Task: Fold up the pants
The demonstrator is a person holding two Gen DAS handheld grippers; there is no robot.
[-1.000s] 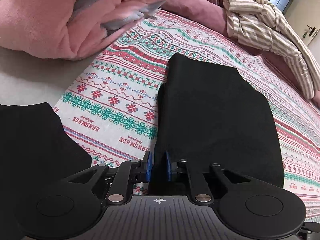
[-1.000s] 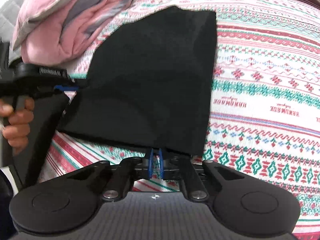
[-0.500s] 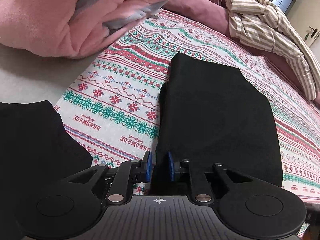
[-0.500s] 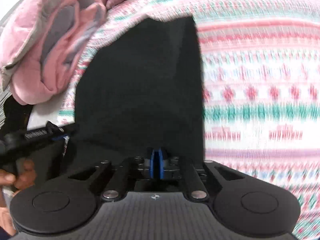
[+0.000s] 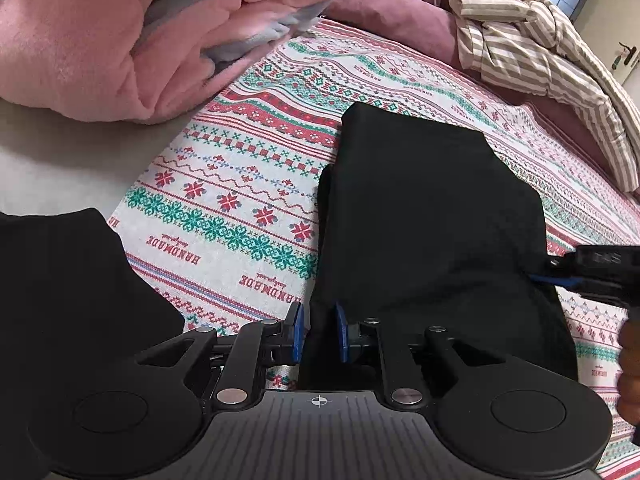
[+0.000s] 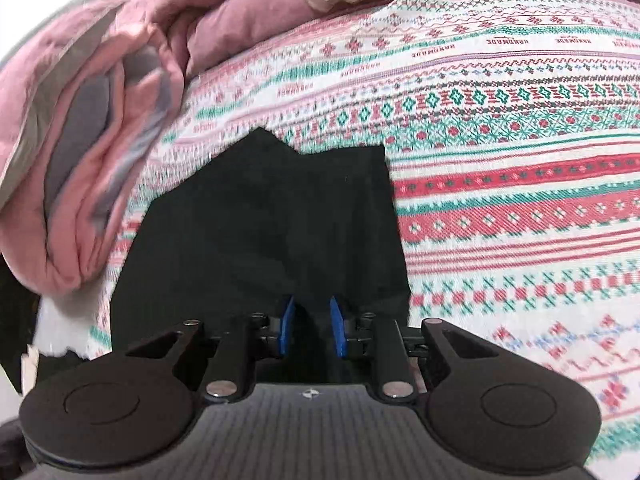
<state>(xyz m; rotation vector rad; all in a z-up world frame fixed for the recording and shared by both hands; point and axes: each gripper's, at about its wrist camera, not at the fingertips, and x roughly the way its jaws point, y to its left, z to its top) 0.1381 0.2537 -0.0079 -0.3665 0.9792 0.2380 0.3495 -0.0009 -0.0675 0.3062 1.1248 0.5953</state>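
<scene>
Black pants [image 5: 432, 216] lie folded on the patterned bedspread [image 5: 240, 208], a flat dark slab with no visible seams or detail; fabric reads as matte, uniform black. Far edge is straight with squared corners in the left wrist view. In the right wrist view the far edge [image 6: 280, 184] looks uneven, with a peak sticking up on its left part. A lower layer peeks out along the slab's left side, so edges are not perfectly stacked.

Left gripper [image 5: 319, 332]: narrow gap, blue pads on either side of the near left corner of the pants, black cloth filling the gap. Reads as clamped on the fabric.

Right gripper [image 6: 311, 326]: jaws opening, blue pads spread with a clear gap each side of the dark cloth between them; pads not pressing on it. Released. In the left wrist view the same gripper [image 5: 552, 278] comes in from the right, tip at the right edge of the pants, with part of a hand [image 5: 630, 368] behind it.

Relative to the pants: pink blanket [image 5: 120, 40] heaped beyond and to the left, striped garment [image 5: 540, 40] well beyond to the right, another black cloth [image 5: 68, 300] to the left, apart, with bedspread showing between.
</scene>
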